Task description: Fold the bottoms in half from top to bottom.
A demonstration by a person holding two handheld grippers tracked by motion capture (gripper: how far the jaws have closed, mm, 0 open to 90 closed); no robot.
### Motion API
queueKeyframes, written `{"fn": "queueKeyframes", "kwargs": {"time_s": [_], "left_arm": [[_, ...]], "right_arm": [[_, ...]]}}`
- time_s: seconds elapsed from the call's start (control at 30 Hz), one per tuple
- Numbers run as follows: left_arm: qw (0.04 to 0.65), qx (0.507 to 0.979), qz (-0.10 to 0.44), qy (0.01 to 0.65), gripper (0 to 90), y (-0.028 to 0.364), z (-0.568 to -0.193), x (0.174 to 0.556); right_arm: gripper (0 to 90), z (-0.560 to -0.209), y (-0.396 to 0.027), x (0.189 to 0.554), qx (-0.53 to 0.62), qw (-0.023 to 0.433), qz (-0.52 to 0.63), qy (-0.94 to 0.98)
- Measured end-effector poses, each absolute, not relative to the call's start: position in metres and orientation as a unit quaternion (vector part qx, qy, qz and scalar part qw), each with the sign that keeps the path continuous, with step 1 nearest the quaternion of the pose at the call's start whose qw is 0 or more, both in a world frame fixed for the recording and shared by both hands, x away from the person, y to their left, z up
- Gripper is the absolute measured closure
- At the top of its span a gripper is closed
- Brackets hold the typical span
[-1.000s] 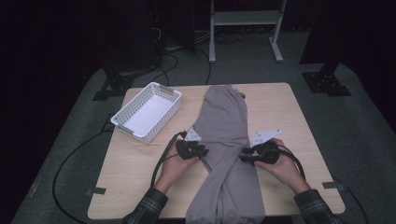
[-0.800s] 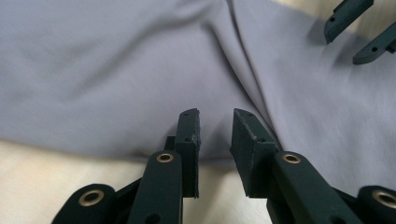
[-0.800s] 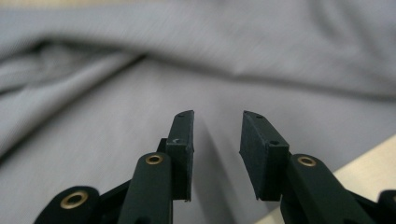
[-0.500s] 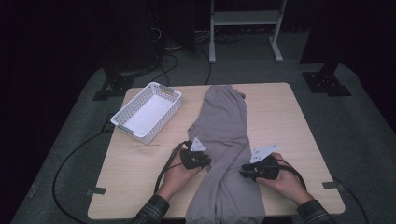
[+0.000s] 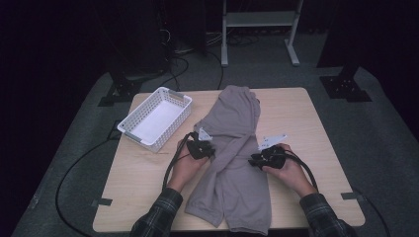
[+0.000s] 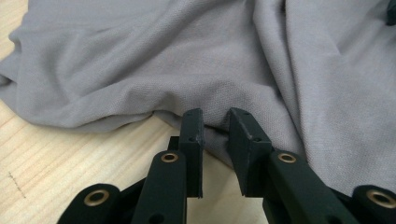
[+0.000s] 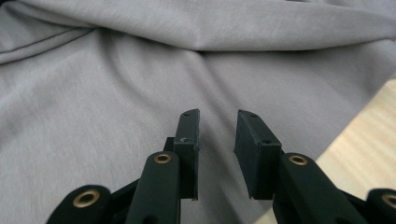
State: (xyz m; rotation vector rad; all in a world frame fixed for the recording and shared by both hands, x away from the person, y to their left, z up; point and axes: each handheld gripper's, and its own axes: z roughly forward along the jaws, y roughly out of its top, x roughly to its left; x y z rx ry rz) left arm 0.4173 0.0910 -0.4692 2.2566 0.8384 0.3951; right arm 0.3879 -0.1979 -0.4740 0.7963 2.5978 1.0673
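From the high view, we see the grey trousers laid lengthwise down the middle of the table, the waist toward the far edge and the leg ends at the near edge, with a white basket well apart near the far left corner. Our left gripper sits at the trousers' left edge and our right gripper at the right, both about midway along. In the left gripper view, the left gripper has its jaws narrowly parted with a thin fold of the cloth's edge between them; we cannot tell whether the pads truly press on it. We judge that such a shallow bite could slip out once we lift, or catch only one layer and pull the fold askew. In the right gripper view, the right gripper has jaws that have just been closing yet stand apart, hovering over flat cloth with nothing between them, the table bare beside it. Closing here could pinch nothing, or we could bunch the top layer alone; an uneven hold between the two sides would twist the trousers.
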Motion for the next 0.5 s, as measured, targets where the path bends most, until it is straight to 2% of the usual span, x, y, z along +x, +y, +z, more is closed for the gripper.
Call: {"fn": "queueKeyframes", "kwargs": {"time_s": [0.13,0.23,0.5], "left_arm": [[0.382,0.854,0.126,0.331,70.7,0.104,-0.467,0.409],[0.406,0.843,0.130,0.327,64.1,0.116,-0.464,0.396],[0.408,0.837,0.144,0.336,57.1,0.150,-0.463,0.370]], "right_arm": [[66.2,-0.470,-0.198,0.384,0.290,0.107,0.360,0.880],[65.3,-0.458,-0.199,0.373,0.286,0.100,0.388,0.870],[63.1,-0.430,-0.159,0.337,0.226,0.080,0.428,0.871]]}}
